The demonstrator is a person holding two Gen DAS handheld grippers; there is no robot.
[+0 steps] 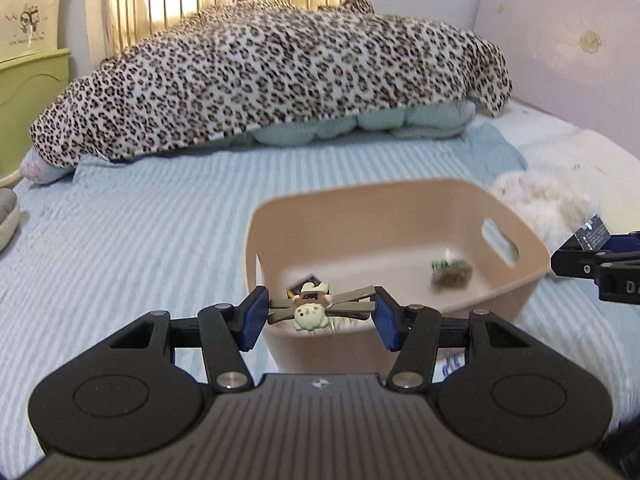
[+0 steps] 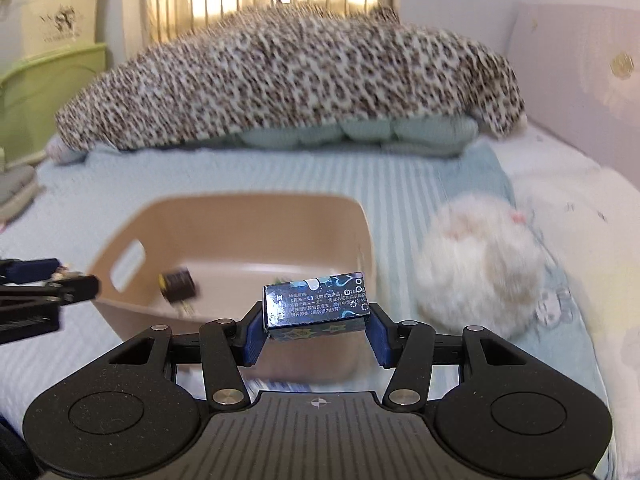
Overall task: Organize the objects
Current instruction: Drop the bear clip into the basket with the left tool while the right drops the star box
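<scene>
**Two items carried to the basket**

Both grippers are loaded beside the beige basket [image 1: 400, 240] on the bed. The left gripper [image 1: 318, 312] clamps a figurine hair clip [image 1: 316, 306] at the near rim; the right gripper [image 2: 316, 320] grasps a small dark box [image 2: 316, 304]. Both point gently downward. Next, I judge: move over the opening, then release.
</scene>
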